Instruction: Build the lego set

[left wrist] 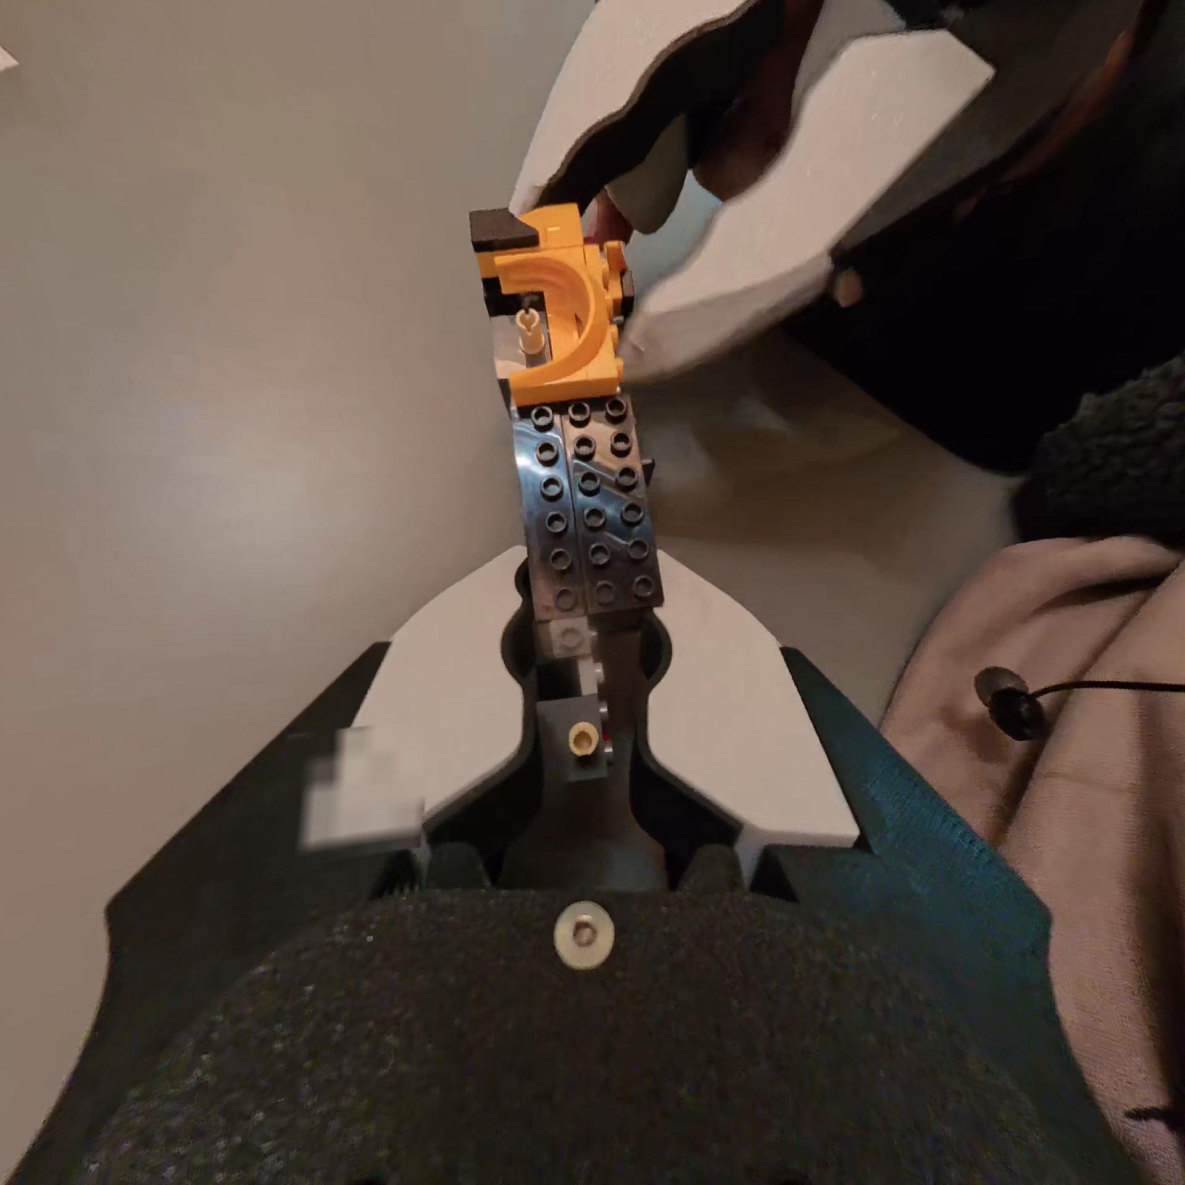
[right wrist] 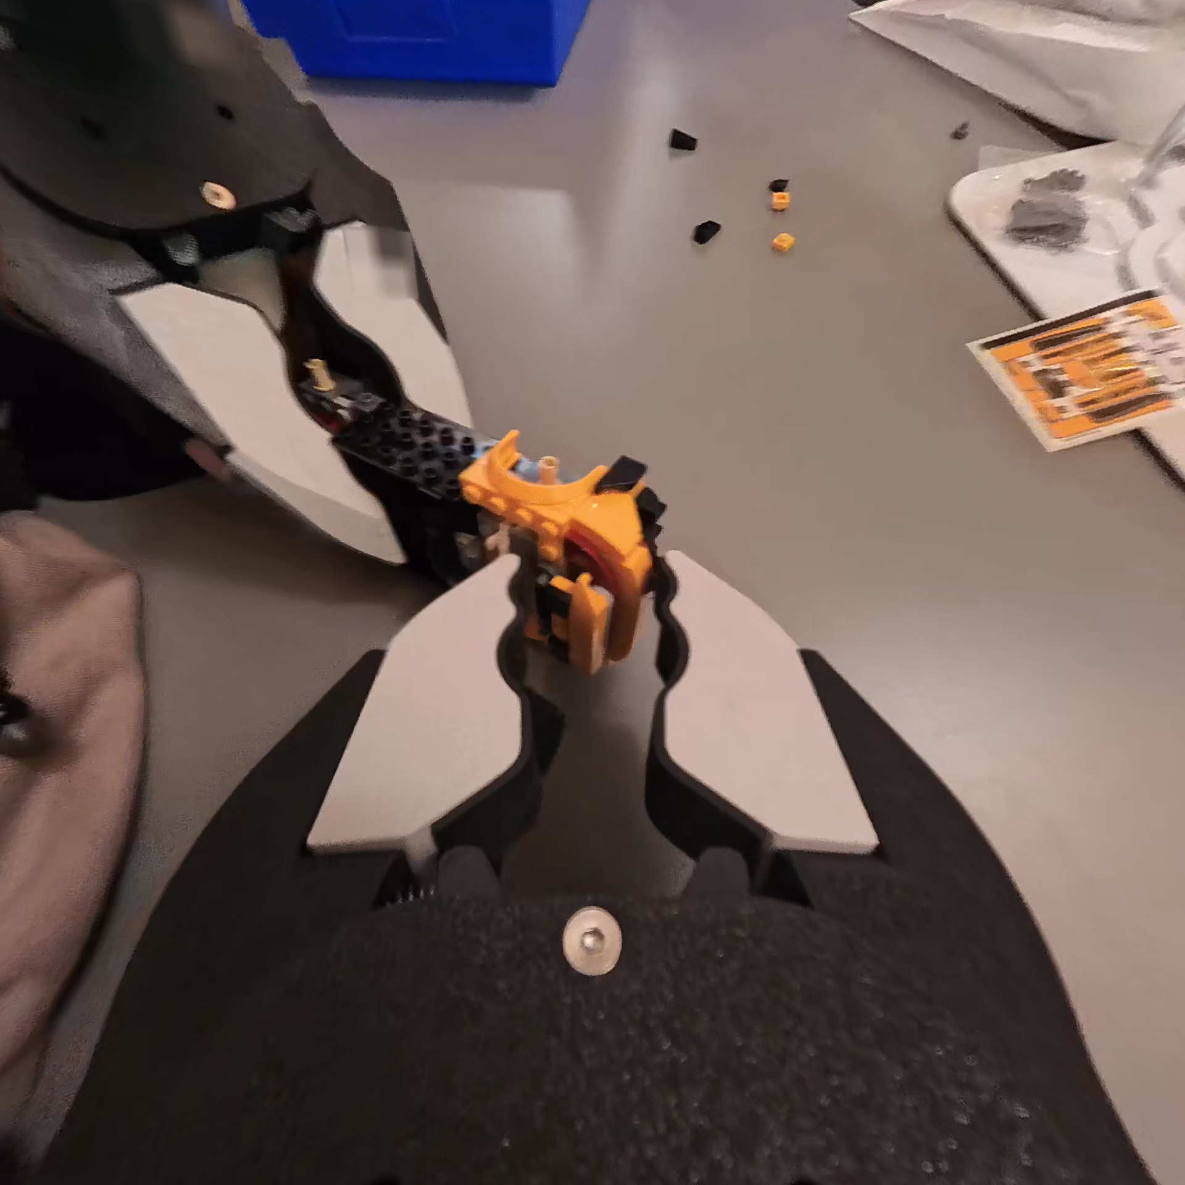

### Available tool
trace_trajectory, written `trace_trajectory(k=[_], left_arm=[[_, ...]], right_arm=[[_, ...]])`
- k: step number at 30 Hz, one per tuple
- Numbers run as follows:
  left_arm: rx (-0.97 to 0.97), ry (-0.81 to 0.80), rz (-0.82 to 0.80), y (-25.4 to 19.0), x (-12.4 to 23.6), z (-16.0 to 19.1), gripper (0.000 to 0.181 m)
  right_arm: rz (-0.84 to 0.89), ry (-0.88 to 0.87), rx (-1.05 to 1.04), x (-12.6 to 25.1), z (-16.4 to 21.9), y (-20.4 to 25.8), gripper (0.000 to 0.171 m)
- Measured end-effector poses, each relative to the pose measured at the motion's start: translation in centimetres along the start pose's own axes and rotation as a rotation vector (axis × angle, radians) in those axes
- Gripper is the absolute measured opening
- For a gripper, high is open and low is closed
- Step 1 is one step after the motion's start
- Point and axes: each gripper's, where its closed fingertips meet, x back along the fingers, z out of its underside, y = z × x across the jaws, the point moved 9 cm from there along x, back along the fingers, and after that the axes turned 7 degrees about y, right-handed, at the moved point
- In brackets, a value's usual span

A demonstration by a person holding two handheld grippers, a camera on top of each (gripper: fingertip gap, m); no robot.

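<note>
Two grippers share the half-built lego model point(left wrist: 580, 410), held up above the grey table point(right wrist: 801, 487): the left gripper point(left wrist: 587, 615) clenches its black studded end, the right gripper point(right wrist: 587, 577) closes around the orange end. It looks like a seating step; next, a firm, aligned squeeze.

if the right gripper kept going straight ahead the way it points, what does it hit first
Probably nothing new: the right gripper already has the orange end of the lego model between its fingers. Pushing on would drive that model toward the left gripper holding its black end.
</note>
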Motion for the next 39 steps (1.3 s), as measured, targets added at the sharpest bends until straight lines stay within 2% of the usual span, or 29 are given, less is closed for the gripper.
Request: trace_trajectory(k=[11,26,33,39], left_arm=[[-0.083,0.025,-0.041,-0.5,0.1,0.3,0.03],[-0.147,0.036,-0.065,-0.7,0.2,0.5,0.031],[-0.437,0.04,-0.323,-1.8,0.0,0.4,0.029],[-0.729,0.068,-0.552,-2.8,-0.7,0.8,0.028]], right_arm=[[0.065,0.002,0.14,-0.2,0.2,1.0,0.034],[0.076,-0.002,0.17,-0.3,0.2,1.3,0.034],[0.015,-0.039,0.18,0.8,0.4,1.4,0.041],[-0.157,-0.016,0.131,2.1,1.0,1.2,0.048]])
